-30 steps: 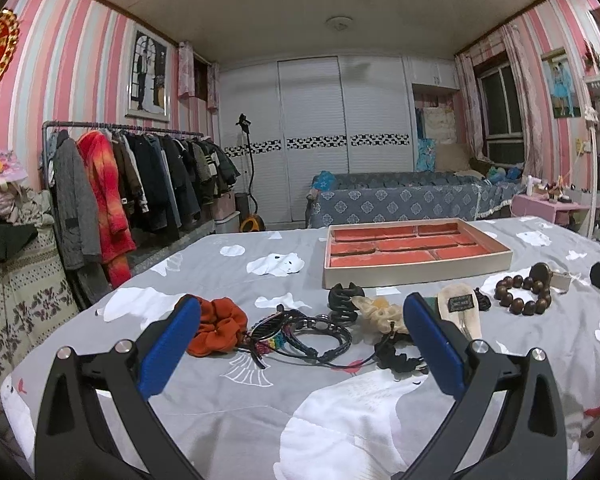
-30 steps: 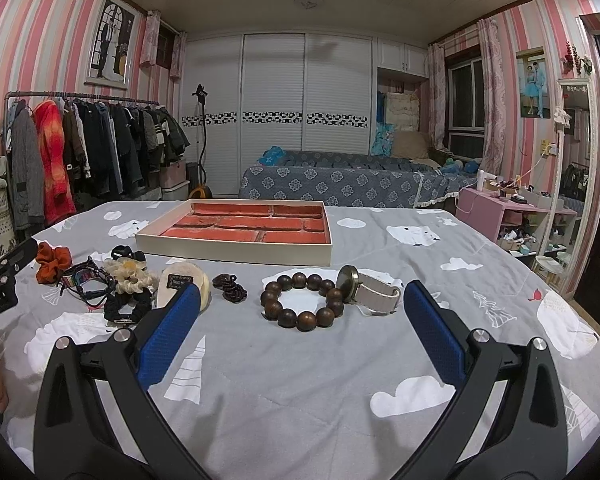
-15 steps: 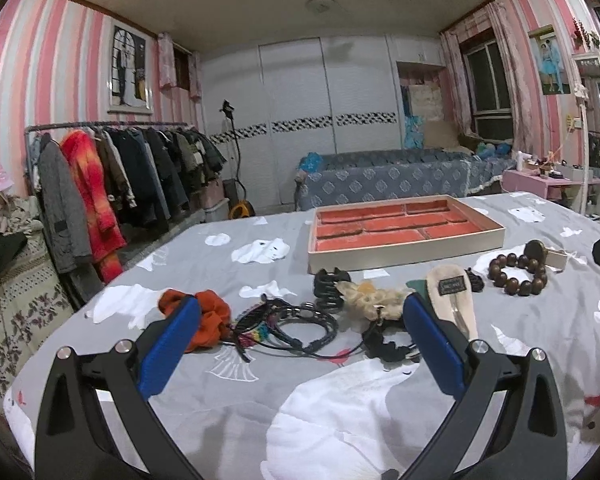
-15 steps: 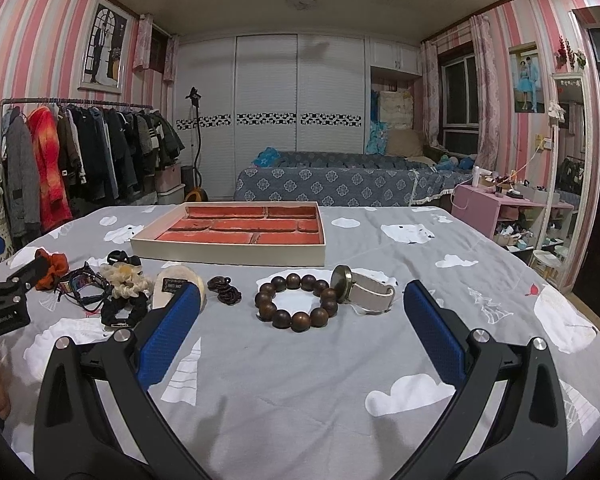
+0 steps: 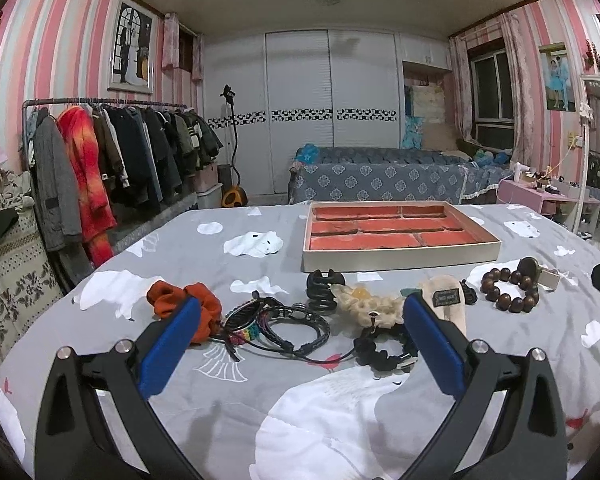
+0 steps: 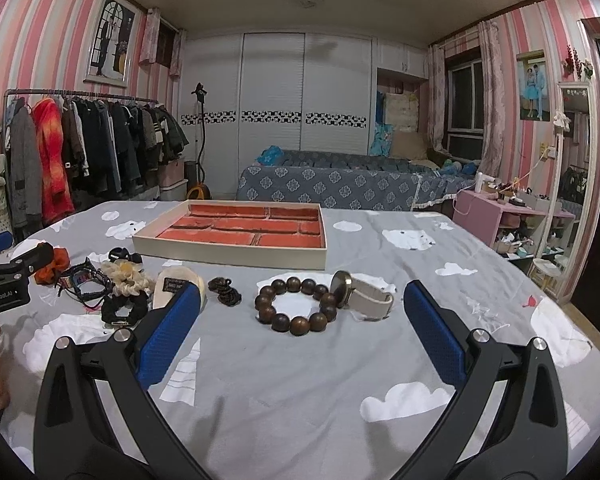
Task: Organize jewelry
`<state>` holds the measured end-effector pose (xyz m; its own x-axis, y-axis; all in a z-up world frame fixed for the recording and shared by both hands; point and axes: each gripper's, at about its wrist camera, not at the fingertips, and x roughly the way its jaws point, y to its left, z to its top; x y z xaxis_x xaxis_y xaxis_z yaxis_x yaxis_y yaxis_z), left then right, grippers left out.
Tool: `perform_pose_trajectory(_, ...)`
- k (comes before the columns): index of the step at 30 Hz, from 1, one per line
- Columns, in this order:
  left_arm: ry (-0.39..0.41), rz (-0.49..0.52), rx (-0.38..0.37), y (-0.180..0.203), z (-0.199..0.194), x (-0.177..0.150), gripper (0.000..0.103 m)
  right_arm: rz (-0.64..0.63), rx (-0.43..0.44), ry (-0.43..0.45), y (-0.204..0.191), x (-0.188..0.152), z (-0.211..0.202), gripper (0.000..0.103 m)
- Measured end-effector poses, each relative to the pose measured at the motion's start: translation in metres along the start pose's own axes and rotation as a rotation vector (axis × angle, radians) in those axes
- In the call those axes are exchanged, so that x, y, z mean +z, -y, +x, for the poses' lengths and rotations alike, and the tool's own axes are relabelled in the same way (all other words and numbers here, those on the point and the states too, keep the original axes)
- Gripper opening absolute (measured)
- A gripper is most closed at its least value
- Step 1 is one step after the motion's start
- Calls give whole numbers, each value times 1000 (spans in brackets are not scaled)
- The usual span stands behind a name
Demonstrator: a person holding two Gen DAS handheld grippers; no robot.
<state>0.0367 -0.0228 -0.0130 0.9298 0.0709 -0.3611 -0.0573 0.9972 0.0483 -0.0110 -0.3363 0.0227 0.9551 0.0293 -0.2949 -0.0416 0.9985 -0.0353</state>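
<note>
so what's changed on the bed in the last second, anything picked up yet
Nothing has been picked up. Both claws, left and right, stay open and empty; only the views have shifted slightly, the left one swinging so the tray sits further right of centre. The bead bracelet, watch, scrunchies and cords lie where they were, and the tray's compartments hold nothing.

You are looking at one divided tray (image 5: 400, 258), one wooden bead bracelet (image 6: 296, 305), one watch (image 6: 364, 294), three scrunchies: orange (image 5: 180, 304), cream (image 5: 366, 306) and black (image 5: 384, 348). One black claw clip (image 5: 324, 286) is lying there too. The tangled cords (image 5: 276, 326) are defying a count.
</note>
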Motion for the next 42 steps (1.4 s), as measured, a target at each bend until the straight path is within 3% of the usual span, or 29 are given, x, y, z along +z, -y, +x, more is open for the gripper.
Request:
perform_pose_trajectory(5,18,7,1,4,1,4,99,3,-17,14,4,6,-1,99)
perform_pose_trajectory(10,14,-46,-70,5,5,13,99,10,-2,-14,5,10,5,99)
perform_pose_trajectory(15,-50,-54,-97,13,18,17,99,25,35,-77,5,11,17,99)
perform_pose_trajectory(20,-175,-31,-114,25,48,14,99,48,71,-146,5,12,33,99)
perform_pose_trajectory(26,-277,-18,-110,29,84,11,99,9,43,-208,3,7,47,99)
perform_pose_trajectory(32,-288,48,-64,34,102,12,99,2,15,-304,18,6,83,98)
perform_pose_trajectory(36,-343,38,-80,32,119,8,96,66,-12,-363,34,5,112,81)
perform_pose_trajectory(38,-360,34,-89,32,126,7,83,124,-9,-408,42,2,126,69)
perform_pose_trajectory(42,-410,35,-131,34,139,1,59,158,-13,-481,46,-4,149,55)
